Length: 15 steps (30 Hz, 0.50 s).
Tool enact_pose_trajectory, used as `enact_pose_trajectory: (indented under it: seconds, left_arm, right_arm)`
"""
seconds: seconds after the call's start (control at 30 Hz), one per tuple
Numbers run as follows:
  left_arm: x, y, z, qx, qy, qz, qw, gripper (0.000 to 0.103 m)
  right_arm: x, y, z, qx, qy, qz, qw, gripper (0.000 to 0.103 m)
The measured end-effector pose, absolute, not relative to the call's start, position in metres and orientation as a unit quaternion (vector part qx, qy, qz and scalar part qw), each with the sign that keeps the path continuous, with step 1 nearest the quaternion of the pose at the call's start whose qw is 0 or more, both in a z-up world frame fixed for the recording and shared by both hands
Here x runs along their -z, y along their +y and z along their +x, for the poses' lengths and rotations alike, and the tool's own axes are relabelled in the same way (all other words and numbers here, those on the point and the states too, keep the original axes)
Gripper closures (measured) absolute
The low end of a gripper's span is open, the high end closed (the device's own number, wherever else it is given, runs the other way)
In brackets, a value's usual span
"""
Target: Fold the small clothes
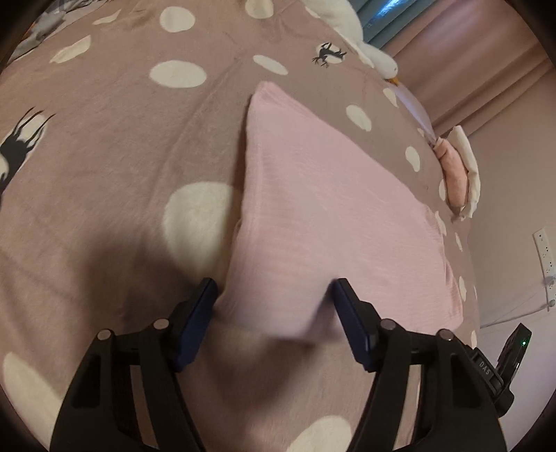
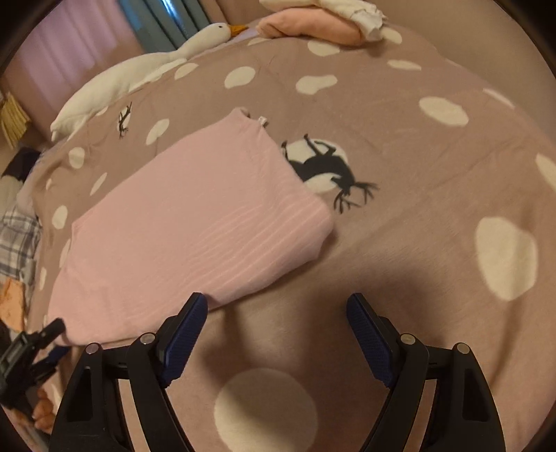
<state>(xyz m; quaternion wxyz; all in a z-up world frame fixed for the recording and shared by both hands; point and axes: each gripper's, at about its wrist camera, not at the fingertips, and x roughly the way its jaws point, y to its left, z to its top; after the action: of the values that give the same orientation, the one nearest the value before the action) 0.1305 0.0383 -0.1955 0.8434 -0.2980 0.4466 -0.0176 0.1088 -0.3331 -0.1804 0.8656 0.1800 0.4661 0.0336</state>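
The left gripper has its jaws apart around the near edge of the pink garment, which lies folded mid-bed. The right gripper, jaws apart and empty, hovers over bare bedspread beside that edge. Best pinch all layers together before lifting. A folded pile sits at the far edge.
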Motion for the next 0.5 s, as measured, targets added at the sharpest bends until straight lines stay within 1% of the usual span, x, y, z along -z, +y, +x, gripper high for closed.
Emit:
enact_pose_trajectory:
  seconds: [0.07, 0.13, 0.17, 0.23, 0.3, 0.33, 0.37, 0.4, 0.43, 0.5]
  left_arm:
    - [0.197, 0.037, 0.135, 0.019, 0.443, -0.300, 0.845, 0.037]
    - [0.199, 0.036, 0.138, 0.018, 0.439, -0.303, 0.845, 0.040]
    - [0.199, 0.036, 0.139, 0.016, 0.438, -0.302, 0.847, 0.044]
    - [0.199, 0.036, 0.144, 0.014, 0.438, -0.302, 0.847, 0.049]
    - [0.200, 0.036, 0.147, 0.009, 0.437, -0.306, 0.846, 0.056]
    - [0.200, 0.036, 0.149, 0.008, 0.437, -0.306, 0.846, 0.060]
    - [0.200, 0.035, 0.149, 0.011, 0.436, -0.306, 0.846, 0.070]
    - [0.199, 0.035, 0.149, 0.012, 0.435, -0.307, 0.846, 0.074]
    - [0.199, 0.035, 0.148, 0.009, 0.434, -0.305, 0.847, 0.076]
    - [0.193, 0.032, 0.143, 0.005, 0.429, -0.296, 0.853, 0.080]
  right_arm:
    - [0.181, -0.334, 0.112, -0.040, 0.461, 0.195, 0.865, 0.019]
    - [0.183, -0.336, 0.116, -0.052, 0.456, 0.212, 0.863, 0.024]
    - [0.183, -0.337, 0.120, -0.057, 0.454, 0.221, 0.861, 0.025]
    - [0.184, -0.339, 0.126, -0.061, 0.449, 0.236, 0.860, 0.036]
    - [0.187, -0.340, 0.133, -0.065, 0.447, 0.257, 0.855, 0.042]
    - [0.188, -0.342, 0.139, -0.062, 0.445, 0.268, 0.852, 0.051]
    - [0.189, -0.341, 0.141, -0.063, 0.445, 0.271, 0.851, 0.056]
    - [0.189, -0.340, 0.143, -0.066, 0.443, 0.272, 0.852, 0.066]
    - [0.188, -0.340, 0.144, -0.069, 0.439, 0.276, 0.852, 0.077]
    - [0.183, -0.338, 0.138, -0.068, 0.432, 0.275, 0.856, 0.083]
